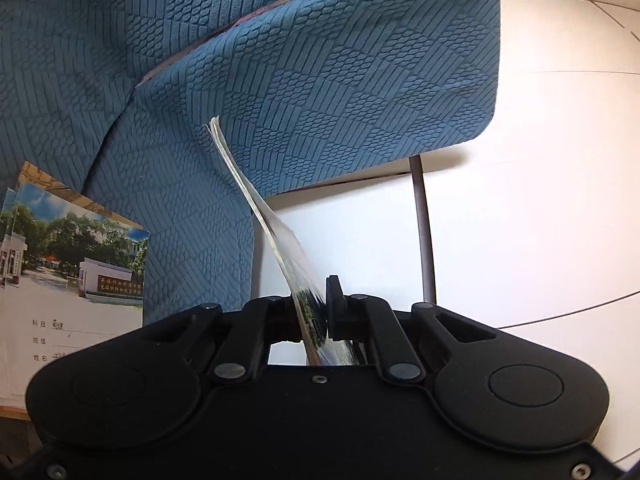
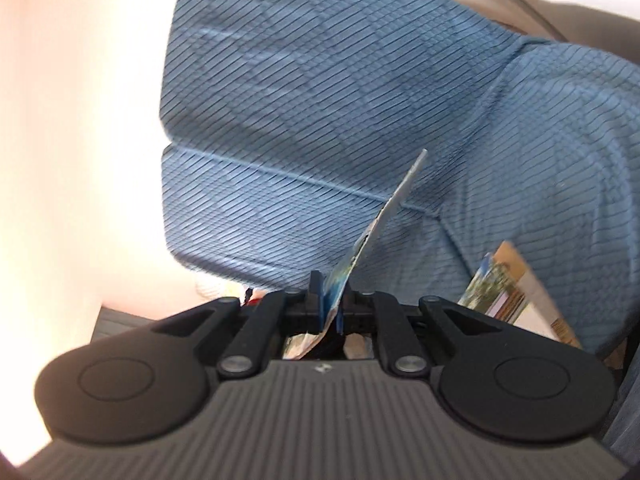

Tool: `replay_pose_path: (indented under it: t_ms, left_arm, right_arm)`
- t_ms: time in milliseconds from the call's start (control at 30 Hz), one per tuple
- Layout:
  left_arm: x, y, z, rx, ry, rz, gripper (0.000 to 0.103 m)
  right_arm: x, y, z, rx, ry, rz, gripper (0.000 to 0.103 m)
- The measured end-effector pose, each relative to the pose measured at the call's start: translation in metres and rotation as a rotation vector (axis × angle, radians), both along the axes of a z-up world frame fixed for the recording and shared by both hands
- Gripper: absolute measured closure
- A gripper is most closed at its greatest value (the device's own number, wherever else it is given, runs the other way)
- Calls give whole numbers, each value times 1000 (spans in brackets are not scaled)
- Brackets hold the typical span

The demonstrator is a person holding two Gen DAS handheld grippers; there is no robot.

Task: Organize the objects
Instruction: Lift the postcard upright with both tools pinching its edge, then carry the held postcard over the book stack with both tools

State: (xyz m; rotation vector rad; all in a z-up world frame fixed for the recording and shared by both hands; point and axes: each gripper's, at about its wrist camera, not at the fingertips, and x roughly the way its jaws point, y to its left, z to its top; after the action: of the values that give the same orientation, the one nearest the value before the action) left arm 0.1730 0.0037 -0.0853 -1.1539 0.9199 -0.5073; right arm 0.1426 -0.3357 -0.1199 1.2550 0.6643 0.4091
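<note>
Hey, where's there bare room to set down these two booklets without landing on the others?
Free: the blue textured cushion ahead of the left claw, between its held booklet and the cushion's right edge. Crowded: the lower-left corner, where the stacked notebooks lie. The right claw also holds a booklet; its view is blurred.

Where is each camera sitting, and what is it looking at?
Left wrist: sits on the left claw, faces the blue quilted chair; the claw pinches a thin booklet.
Right wrist: sits on the right claw, faces the same chair; the claw pinches a blue-edged booklet.
Shared: the chair and the leaning stack of booklets.
</note>
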Motion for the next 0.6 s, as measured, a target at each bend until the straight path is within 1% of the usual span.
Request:
replay_pose_path:
  t_ms: [133,233,333,467,600]
  left_arm:
    - [-15,20,6,4,-19,18,95]
    - [-27,34,5,-2,-24,34,95]
    - [-38,47,0,11,-31,46,95]
    - [-47,61,-18,20,-26,60,95]
    - [-55,69,-45,48,11,75,95]
  right_arm:
    - [-1,18,10,-13,-19,33,94]
    - [-2,30,10,0,-18,60,94]
    - [-3,43,6,-14,-25,94,94]
    - [-3,56,-5,-32,-22,137,94]
    - [-1,68,-26,-50,3,179,94]
